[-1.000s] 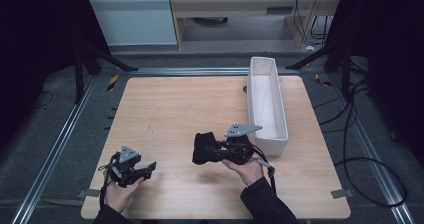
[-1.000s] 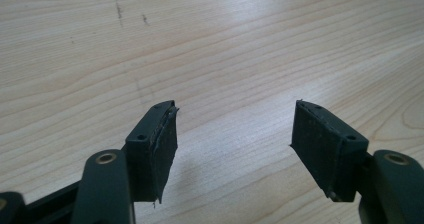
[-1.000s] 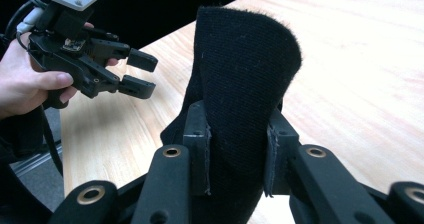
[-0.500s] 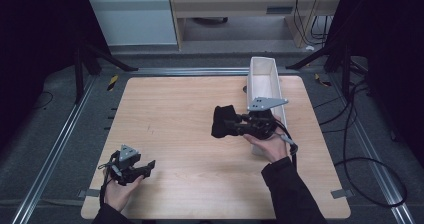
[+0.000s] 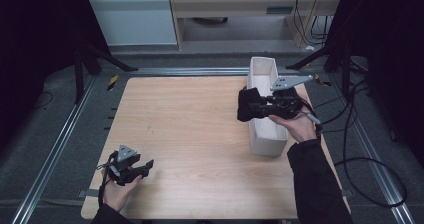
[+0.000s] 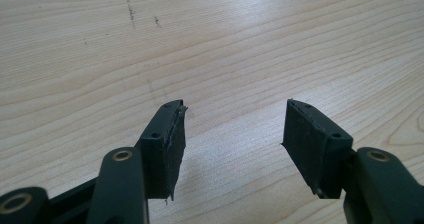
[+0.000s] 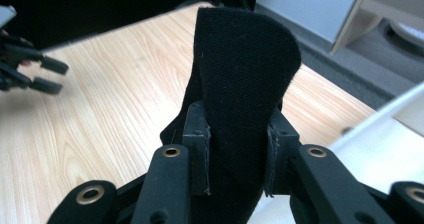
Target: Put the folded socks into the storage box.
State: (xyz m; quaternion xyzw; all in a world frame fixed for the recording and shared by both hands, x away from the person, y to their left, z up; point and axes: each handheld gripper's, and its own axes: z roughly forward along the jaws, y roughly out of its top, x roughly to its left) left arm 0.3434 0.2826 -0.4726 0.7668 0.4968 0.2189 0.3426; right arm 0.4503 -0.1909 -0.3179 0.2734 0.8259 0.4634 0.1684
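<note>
Right hand-held gripper clamps black fabric (lower end hidden)

You will find no legible text, label, brand, number or sign on any surface in these views.

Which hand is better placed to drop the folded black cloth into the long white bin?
Right. The right gripper already clamps the folded black cloth beside the long white bin; the left gripper is open at the table's near-left corner.
</note>
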